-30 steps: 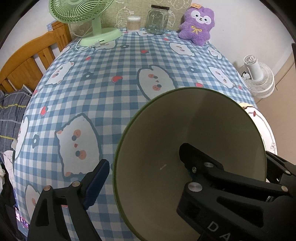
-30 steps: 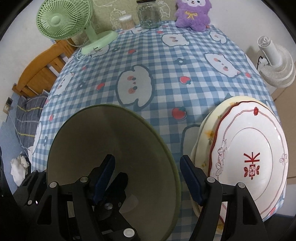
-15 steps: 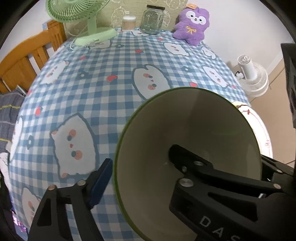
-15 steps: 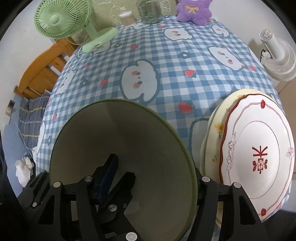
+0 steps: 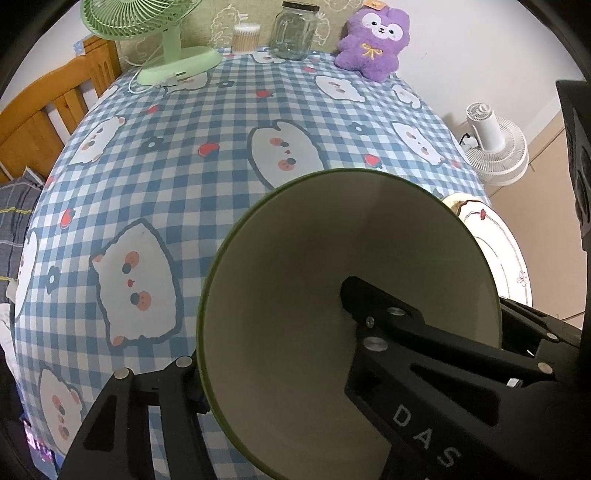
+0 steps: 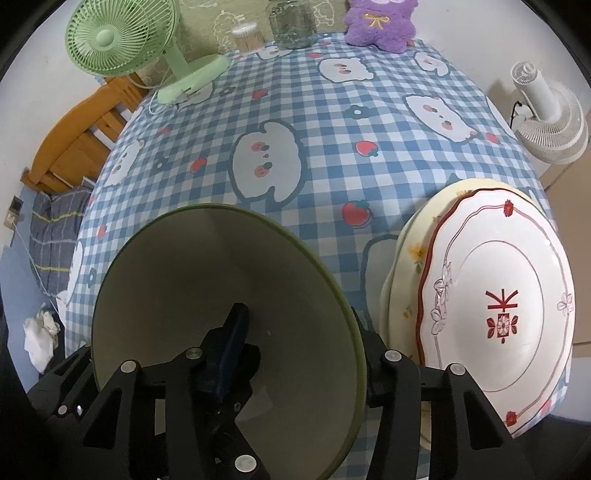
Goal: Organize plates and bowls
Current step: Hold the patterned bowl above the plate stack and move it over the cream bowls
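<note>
A table with a blue checked cloth (image 5: pixel 192 177) holds a green fan (image 6: pixel 110 37), a glass jar (image 5: pixel 293 31) and a purple plush toy (image 5: pixel 373 40) at the far edge. Both grippers, left gripper (image 5: pixel 273 332) and right gripper (image 6: pixel 303 350), are closing on the green-rimmed bowl (image 5: pixel 332 266), one finger inside, one outside. Stacked plates (image 6: pixel 498 302) sit beside it.

Matte black all over on the left gripper (image 5: pixel 273 343): angular, cut-out finger arms dotted with silver screw heads, white letters "DAS" on one. The right gripper (image 6: pixel 301 349) matches, black with silver screws, and shows a dark blue pad (image 6: pixel 231 345).
</note>
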The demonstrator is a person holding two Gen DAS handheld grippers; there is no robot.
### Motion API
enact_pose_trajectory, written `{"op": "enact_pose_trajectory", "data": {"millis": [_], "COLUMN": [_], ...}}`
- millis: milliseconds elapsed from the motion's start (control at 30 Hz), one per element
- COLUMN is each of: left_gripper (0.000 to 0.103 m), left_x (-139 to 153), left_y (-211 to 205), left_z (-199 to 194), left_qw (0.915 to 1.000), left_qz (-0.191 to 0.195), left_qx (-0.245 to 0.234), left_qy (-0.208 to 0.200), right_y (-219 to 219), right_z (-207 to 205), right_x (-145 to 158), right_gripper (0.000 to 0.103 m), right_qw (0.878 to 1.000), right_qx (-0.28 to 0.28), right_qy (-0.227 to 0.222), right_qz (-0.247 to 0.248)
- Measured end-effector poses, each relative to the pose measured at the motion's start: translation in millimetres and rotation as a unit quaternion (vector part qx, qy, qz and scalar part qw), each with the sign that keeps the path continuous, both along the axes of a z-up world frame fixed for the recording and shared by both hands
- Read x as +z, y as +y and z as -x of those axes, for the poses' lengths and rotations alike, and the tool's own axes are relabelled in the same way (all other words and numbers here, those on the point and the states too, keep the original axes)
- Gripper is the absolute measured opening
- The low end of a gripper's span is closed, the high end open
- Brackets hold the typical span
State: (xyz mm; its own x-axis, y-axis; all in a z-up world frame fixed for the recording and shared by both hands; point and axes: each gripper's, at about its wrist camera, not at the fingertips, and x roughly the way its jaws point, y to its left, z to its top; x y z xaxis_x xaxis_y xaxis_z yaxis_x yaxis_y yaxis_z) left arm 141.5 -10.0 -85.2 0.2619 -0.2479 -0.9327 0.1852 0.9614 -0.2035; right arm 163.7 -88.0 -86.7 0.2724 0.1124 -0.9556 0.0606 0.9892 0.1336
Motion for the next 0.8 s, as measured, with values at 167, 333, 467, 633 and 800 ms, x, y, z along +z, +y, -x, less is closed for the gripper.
{"op": "enact_pose_trajectory", "data": {"millis": [167,333,467,633,800], "left_gripper": [0.061,0.059,0.059,0.059,0.059], "left_x": [3,11,19,34,50], "left_y": [1,1,2,4,6], "left_z": [1,0,-1,1,4], "left_qw": [1.0000,0.9999,0.9999,0.9997,0.9993], "left_qz": [-0.004,-0.008,-0.009,-0.008,-0.006], "left_qx": [-0.004,-0.002,0.001,-0.001,-0.007], "left_qy": [-0.003,-0.008,-0.007,-0.021,-0.037], "right_y": [1,1,4,7,9], "right_z": [1,0,-1,1,4], "right_x": [2,10,18,35,51], "right_gripper": [0.054,0.054,0.054,0.054,0.054], "right_qw": [1.000,1.000,1.000,0.999,0.999], "right_qx": [-0.002,-0.007,-0.007,-0.008,-0.011], "right_qy": [-0.007,-0.016,-0.017,-0.032,-0.043], "right_qz": [0.009,0.005,0.005,0.008,0.011]}}
